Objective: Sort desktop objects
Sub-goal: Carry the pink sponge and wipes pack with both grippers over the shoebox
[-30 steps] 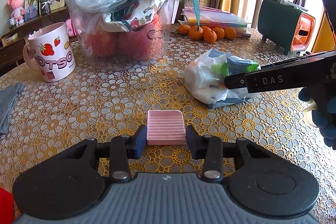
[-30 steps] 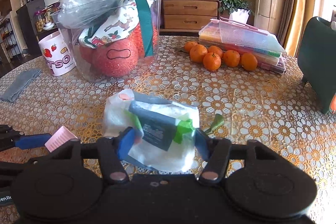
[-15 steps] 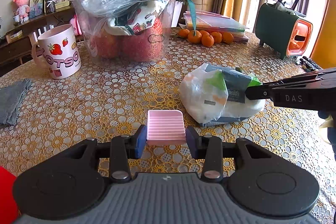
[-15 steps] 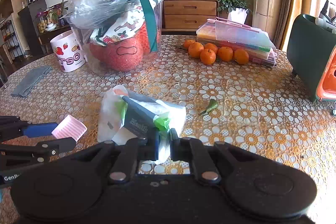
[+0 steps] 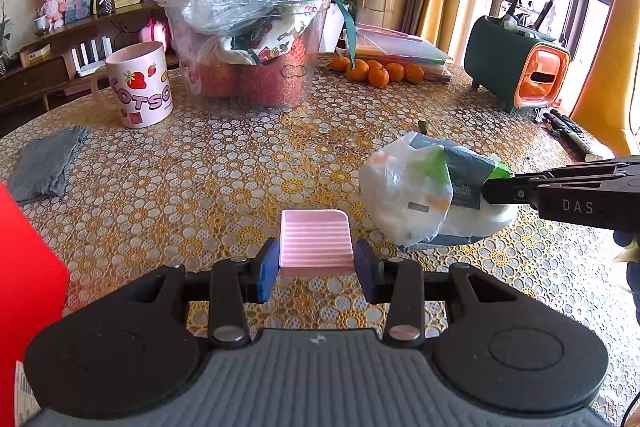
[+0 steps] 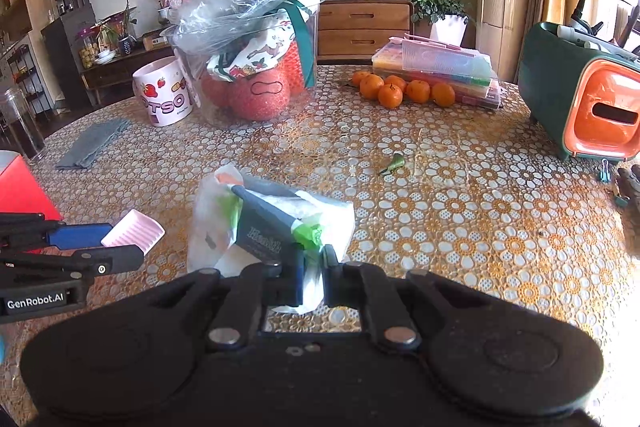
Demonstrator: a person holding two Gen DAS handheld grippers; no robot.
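Note:
My left gripper [image 5: 316,261] is shut on a pink ribbed pad [image 5: 315,241] and holds it above the table; the pad also shows in the right wrist view [image 6: 134,231], at the left. My right gripper [image 6: 311,269] is shut on a white plastic bag [image 6: 264,223] with a dark packet and green bits inside, lifted slightly off the table. In the left wrist view the bag [image 5: 416,195] hangs at the right, pinched by the right gripper's fingers [image 5: 520,189].
A clear bucket [image 5: 248,67] stuffed with bags and apples, a strawberry mug [image 5: 140,85], a grey cloth [image 5: 46,161], oranges [image 6: 404,91], stacked folders [image 6: 440,71], a green-orange box [image 6: 588,99] and a red box [image 5: 24,267] at the left stand around the patterned table [image 6: 460,219].
My right gripper closed on the white bag and lifted it back toward me. My left gripper kept its hold on the pink pad and rose, pulling back slightly.

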